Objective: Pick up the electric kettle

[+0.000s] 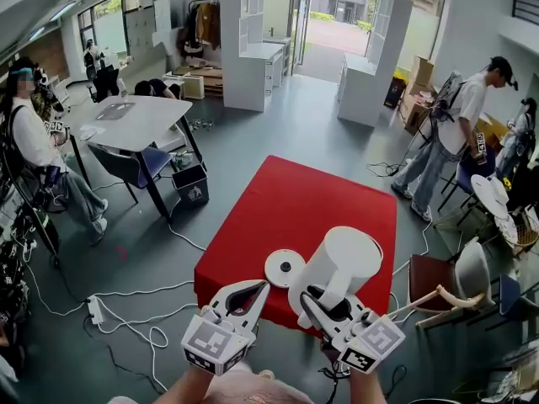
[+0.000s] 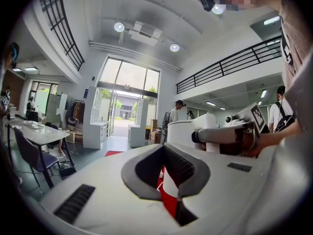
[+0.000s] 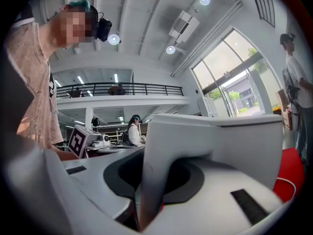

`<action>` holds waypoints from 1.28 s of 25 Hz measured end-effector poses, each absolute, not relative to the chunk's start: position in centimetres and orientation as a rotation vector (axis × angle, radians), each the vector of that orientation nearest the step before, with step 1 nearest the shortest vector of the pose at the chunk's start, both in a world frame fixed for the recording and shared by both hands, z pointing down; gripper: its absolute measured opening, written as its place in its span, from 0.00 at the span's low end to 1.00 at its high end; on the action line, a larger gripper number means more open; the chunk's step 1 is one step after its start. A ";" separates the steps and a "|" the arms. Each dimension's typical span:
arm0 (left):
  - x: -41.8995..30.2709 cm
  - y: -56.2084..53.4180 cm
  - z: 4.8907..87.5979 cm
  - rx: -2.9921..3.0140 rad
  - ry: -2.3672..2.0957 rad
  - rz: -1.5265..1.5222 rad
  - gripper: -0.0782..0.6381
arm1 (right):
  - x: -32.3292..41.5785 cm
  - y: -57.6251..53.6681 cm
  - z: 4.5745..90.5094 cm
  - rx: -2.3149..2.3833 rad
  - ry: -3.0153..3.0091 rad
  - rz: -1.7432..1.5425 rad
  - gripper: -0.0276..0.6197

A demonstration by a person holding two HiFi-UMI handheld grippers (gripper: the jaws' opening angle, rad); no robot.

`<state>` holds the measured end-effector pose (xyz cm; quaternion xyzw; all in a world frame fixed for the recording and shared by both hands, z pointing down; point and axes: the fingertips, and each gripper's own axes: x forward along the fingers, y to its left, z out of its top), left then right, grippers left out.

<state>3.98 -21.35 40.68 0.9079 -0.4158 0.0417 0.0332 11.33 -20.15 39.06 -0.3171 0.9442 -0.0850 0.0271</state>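
While the left gripper (image 1: pixel 257 291) hangs at the near left edge of the red table (image 1: pixel 286 192), its tips are pressed together on nothing, so it has no part in the job.

Just right of it is the base (image 1: pixel 285 268), a round white disc lying bare on the table.

Next along is the kettle (image 1: pixel 341 263), white, off the base and just beside it, tilted and over the near edge of the table.

Furthest right, the right gripper (image 1: pixel 327 308) is pinching the kettle's handle (image 3: pixel 156 180), one jaw on each side.

Progress, as I judge it: the grasp is made and the kettle has left its base, so the pick-up looks mostly done. What remains is to bring it fully clear and hold it steady. No view shows the kettle's underside, so I cannot tell whether it is clear of the table.

What each view adds:
- Head view: the only one showing the layout — base, table and both grippers together.
- Left gripper view: the kettle from the side, with the right gripper on its handle. Only red table and a bit of white show through this gripper's own hollow, which confirms it is empty.
- Right gripper view: the handle wedged between the pads, close up, with the kettle wall filling the right of the picture. The base is not in it.
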 end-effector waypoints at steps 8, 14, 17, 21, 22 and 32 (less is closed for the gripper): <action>2.8 -18.5 40.6 2.800 -1.283 0.116 0.11 | 10.4 -17.6 39.2 -0.974 2.901 -0.266 0.20; 1.3 -16.5 39.8 2.835 -1.245 0.123 0.11 | 9.0 -15.0 38.3 -0.995 2.874 -0.270 0.20; 0.6 -15.1 39.7 2.848 -1.215 0.123 0.11 | 8.1 -13.3 38.2 -1.004 2.869 -0.267 0.20; -0.4 -13.0 39.9 2.863 -1.180 0.108 0.11 | 7.0 -10.8 38.5 -1.040 2.857 -0.261 0.20; -0.8 -12.6 39.9 2.869 -1.170 0.105 0.11 | 6.7 -10.3 38.5 -1.050 2.852 -0.256 0.20; -3.8 -6.3 40.4 2.903 -1.051 0.073 0.11 | 3.6 -2.8 38.9 -1.148 2.786 -0.297 0.20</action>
